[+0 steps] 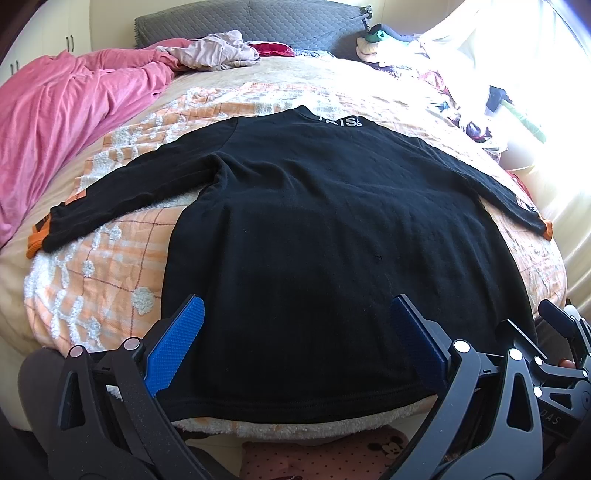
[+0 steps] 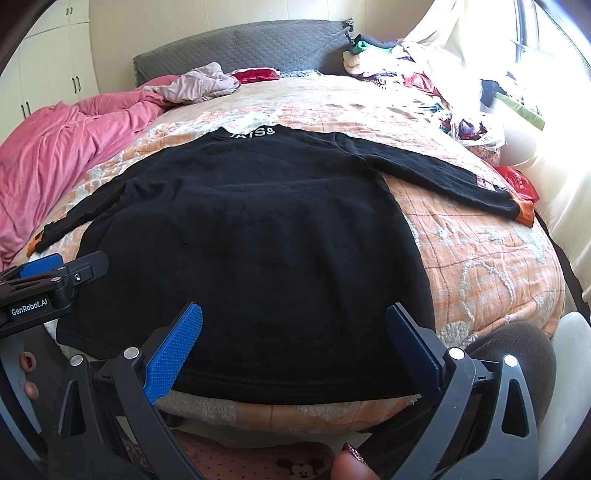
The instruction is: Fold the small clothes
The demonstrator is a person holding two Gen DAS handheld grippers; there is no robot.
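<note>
- Black long-sleeved top (image 1: 314,221) (image 2: 251,236): soft matte knit, laid flat on the bed with both sleeves stretched outward; white lettering at the collar at the far end, orange cuffs at the sleeve ends, stitched hem nearest the cameras.
- Bedspread (image 1: 122,266) (image 2: 480,251): quilted cloth, orange and cream check with raised fluffy white tufts; lies directly under the top.
- Left tool (image 1: 295,343): black rigid frame, two flat blue pads with a fine dimpled texture; jaws spread wide, holding nothing, poised over the hem with the pads either side of the top's lower body.
- Right tool (image 2: 295,347): same build; jaws likewise wide apart and empty, over the hem near the top's right edge.
- Pink duvet (image 1: 55,122) (image 2: 55,147): crumpled, smooth fabric, along the bed's left side.
- Headboard (image 1: 251,26) (image 2: 240,44): grey, quilted in a diamond pattern.
- Pile of mixed clothes (image 1: 424,55) (image 2: 424,70): loose heap at the far right corner, by the bright window.
</note>
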